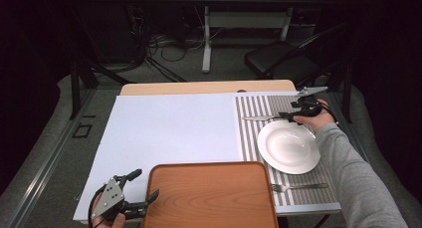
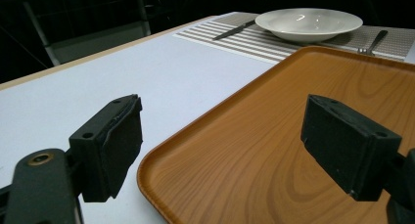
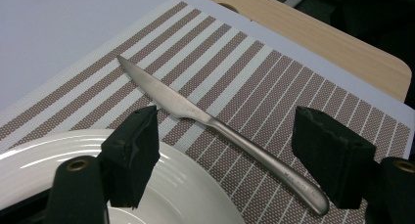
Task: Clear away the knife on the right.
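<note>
A steel knife (image 3: pixel 195 109) lies on the striped placemat (image 3: pixel 235 53) beyond a white plate (image 3: pixel 44 170). My right gripper (image 3: pixel 227 150) stands open just above the knife's handle, one jaw on each side, over the plate's far rim. From above, the right gripper (image 1: pixel 289 116) sits at the knife (image 1: pixel 261 118) behind the plate (image 1: pixel 288 146). A fork (image 1: pixel 298 187) lies in front of the plate. My left gripper (image 1: pixel 144 185) is open at the near left corner of the brown tray (image 1: pixel 211 195). Its jaws straddle the tray's edge (image 2: pixel 161 160) without touching it.
A white sheet (image 1: pixel 169 133) covers most of the wooden table (image 1: pixel 209 87). A black chair (image 1: pixel 283 58) and another table's legs (image 1: pixel 206 39) stand behind, with cables on the floor. The tray (image 2: pixel 293 111) is bare inside.
</note>
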`<state>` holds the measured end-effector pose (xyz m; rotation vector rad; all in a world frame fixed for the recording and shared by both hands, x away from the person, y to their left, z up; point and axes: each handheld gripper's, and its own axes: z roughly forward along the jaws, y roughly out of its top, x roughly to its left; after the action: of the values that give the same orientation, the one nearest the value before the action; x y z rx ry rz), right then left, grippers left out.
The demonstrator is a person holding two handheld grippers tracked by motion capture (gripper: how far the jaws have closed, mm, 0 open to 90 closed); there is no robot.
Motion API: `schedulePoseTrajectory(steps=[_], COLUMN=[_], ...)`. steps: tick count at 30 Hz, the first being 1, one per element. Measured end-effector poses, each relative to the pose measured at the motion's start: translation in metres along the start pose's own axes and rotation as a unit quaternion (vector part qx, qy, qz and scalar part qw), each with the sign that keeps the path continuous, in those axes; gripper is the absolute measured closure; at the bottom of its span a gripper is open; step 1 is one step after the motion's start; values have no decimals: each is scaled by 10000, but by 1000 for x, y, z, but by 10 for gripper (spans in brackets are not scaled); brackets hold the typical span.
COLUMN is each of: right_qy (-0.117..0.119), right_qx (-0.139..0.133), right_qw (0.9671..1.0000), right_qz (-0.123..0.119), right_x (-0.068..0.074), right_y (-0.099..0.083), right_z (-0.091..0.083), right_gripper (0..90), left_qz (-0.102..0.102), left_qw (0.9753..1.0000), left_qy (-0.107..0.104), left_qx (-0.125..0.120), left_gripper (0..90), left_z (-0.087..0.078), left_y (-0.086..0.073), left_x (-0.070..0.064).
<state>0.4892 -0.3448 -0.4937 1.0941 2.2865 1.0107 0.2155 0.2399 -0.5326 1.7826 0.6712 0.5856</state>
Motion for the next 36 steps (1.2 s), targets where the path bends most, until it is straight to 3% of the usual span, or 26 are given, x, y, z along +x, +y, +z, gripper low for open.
schedulePoseTrajectory(steps=[15,21,24,27,32,36], right_qy=[26,-2,-68,-142,-246,-407], right_qx=[131,283,420,648,886,1056], right_qw=[9999,9993,9970,9921,9837,9711], right_qz=[78,-237,-650,-1069,-1545,-2103], right_x=[-5,-4,-2,2,5,8], right_y=[-1,1,7,13,20,24], right_z=[15,15,15,14,15,17], right_gripper=[276,308,313,305,297,298], left_qz=[-13,-10,-1,-3,5,-15], left_qw=[10000,10000,10000,10000,10000,10000], left_qy=[16,6,3,-3,1,3], left_qx=[12,14,21,23,23,19], left_gripper=[159,159,159,160,160,160], left_z=[0,0,0,0,0,0], left_y=[0,-1,0,0,0,-1], left_x=[0,0,0,0,0,0])
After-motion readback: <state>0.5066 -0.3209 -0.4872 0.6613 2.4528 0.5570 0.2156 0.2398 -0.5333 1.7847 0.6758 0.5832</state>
